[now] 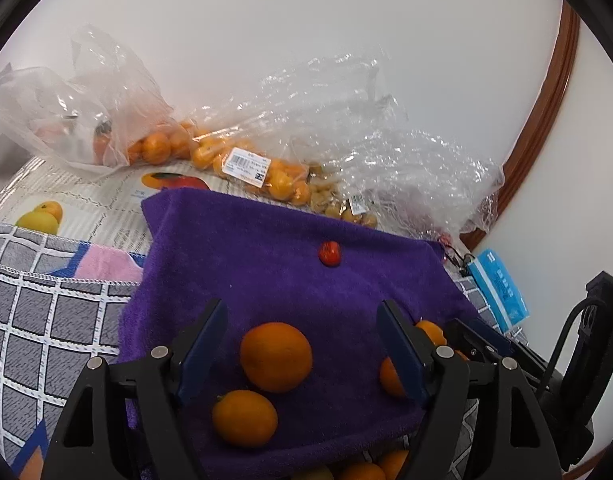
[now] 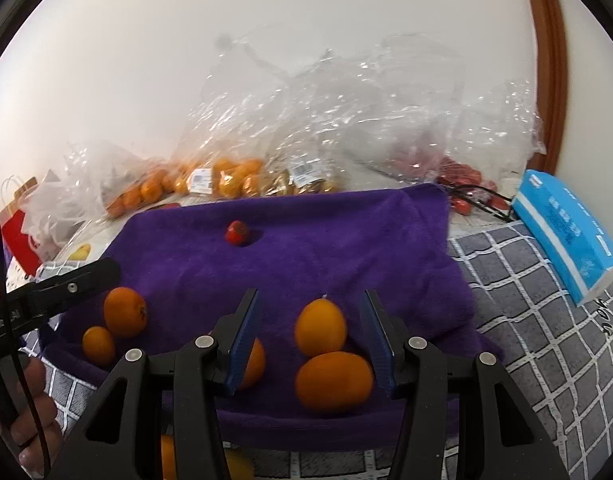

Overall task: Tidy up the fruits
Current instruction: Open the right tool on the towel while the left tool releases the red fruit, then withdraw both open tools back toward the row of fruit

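— Left wrist view: what's nearest?
— The left gripper (image 1: 302,344) gapes wide around an orange (image 1: 276,357) on the purple towel (image 1: 266,264), pads clear.
— And the right gripper (image 2: 308,334)?
— Parted, straddling two oranges (image 2: 320,331). Beyond lies a red fruit (image 2: 237,233), then bagged citrus (image 2: 230,178).

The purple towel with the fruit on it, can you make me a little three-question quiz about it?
1. True or false: the small red fruit lies on the purple towel.
2. Which is the blue box resting on? A) the purple towel B) the grey checked cloth C) a plastic bag
3. Fill in: in the left wrist view, the left gripper is ____ with a big orange between its fingers, not squeezed.

Key:
1. True
2. B
3. open
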`<action>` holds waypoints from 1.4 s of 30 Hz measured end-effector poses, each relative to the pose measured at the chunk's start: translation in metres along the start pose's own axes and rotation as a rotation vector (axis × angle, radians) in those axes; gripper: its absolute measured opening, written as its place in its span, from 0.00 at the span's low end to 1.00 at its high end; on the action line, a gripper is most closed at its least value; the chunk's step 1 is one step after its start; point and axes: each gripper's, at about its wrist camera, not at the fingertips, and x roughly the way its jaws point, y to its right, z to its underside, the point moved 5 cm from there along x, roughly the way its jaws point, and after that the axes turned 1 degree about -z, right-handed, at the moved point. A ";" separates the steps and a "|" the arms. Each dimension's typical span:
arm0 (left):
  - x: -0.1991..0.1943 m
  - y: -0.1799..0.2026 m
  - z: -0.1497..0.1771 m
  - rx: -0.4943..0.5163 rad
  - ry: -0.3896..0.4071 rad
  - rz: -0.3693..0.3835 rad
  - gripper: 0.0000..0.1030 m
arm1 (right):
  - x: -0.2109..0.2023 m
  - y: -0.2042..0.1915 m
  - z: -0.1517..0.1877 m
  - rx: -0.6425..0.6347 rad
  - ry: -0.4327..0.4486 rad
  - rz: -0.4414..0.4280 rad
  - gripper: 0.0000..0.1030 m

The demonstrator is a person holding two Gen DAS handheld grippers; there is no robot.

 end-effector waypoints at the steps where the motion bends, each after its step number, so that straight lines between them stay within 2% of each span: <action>1: -0.001 -0.001 0.000 -0.004 0.003 -0.002 0.74 | 0.000 0.001 0.000 0.002 -0.002 0.004 0.49; 8: -0.003 -0.006 -0.003 -0.027 0.010 -0.016 0.75 | -0.004 0.001 -0.002 0.006 -0.021 -0.004 0.49; 10: -0.006 -0.006 -0.004 -0.028 0.016 -0.023 0.75 | -0.007 0.001 -0.004 0.013 -0.007 -0.009 0.54; 12: -0.009 -0.005 -0.005 -0.026 0.029 -0.025 0.75 | -0.010 0.001 -0.005 0.024 0.001 -0.029 0.55; 19: -0.010 0.005 -0.004 0.059 0.050 -0.089 0.76 | -0.016 -0.001 -0.007 0.025 -0.002 -0.022 0.55; 26: -0.048 0.021 -0.019 0.106 0.125 -0.077 0.76 | -0.040 -0.003 -0.001 -0.012 -0.004 0.027 0.55; 30: -0.066 0.023 -0.010 0.120 0.076 -0.048 0.76 | -0.052 -0.004 0.007 0.008 -0.018 0.009 0.55; 37: -0.078 -0.006 0.036 0.064 -0.036 -0.114 0.76 | -0.058 -0.016 0.031 -0.003 -0.056 -0.014 0.55; 42: -0.077 -0.024 0.067 0.080 -0.090 -0.185 0.76 | -0.058 -0.019 0.049 -0.001 -0.098 -0.028 0.55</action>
